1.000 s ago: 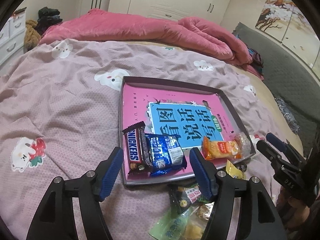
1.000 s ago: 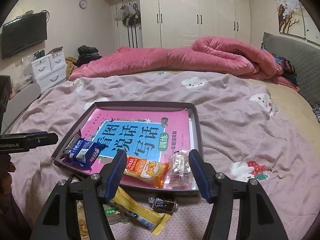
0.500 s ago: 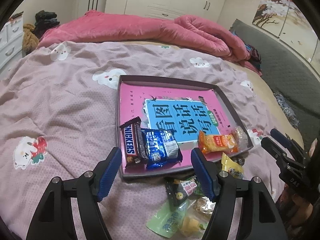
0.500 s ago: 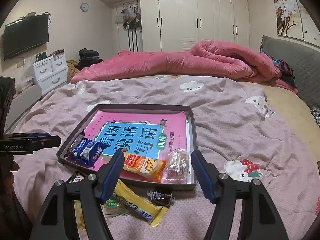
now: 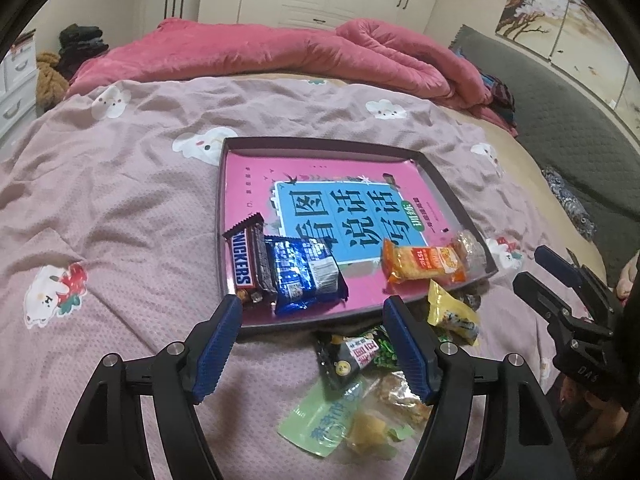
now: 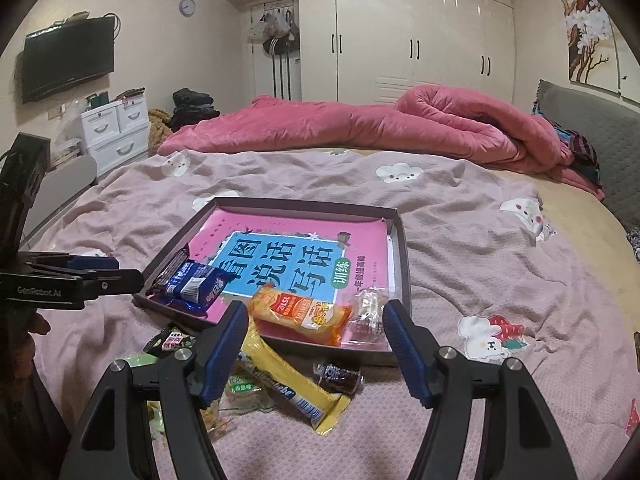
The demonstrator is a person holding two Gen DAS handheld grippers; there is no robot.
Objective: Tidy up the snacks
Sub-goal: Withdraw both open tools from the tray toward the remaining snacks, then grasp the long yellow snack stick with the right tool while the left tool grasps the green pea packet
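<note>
A bed point(image 6: 460, 248) under a mauve sheet printed with cloud and strawberry figures carries a shallow dark tray point(image 5: 440, 184) lined with a pink-and-blue booklet point(image 5: 340, 216). A rolled pink quilt point(image 6: 400, 128) lies along the bed's far edge, against white wardrobes point(image 6: 420, 40).

In the tray, along its near edge: a Snickers bar point(image 5: 246, 260) and a blue packet point(image 5: 306, 272) at the near left corner, an orange packet point(image 5: 424, 266) and a clear wrapped sweet point(image 5: 470, 246) at the near right corner. Loose snacks lie on the sheet just outside the tray's near edge — a yellow packet point(image 6: 288, 380), a small dark sweet point(image 6: 340, 374), a black-and-green packet point(image 5: 356, 354) and a pale green pouch point(image 5: 324, 420).

The left hand-held gripper point(image 5: 314, 344) hangs over the tray's near edge with its blue pads apart and nothing between them. The right hand-held gripper point(image 6: 312, 350) stands likewise apart and empty, framing the orange packet.

Only the right wrist view shows the wall television point(image 6: 68, 62), clock point(image 6: 187, 7) and white drawers point(image 6: 116, 132); only the left wrist view shows the pale green pouch whole.
</note>
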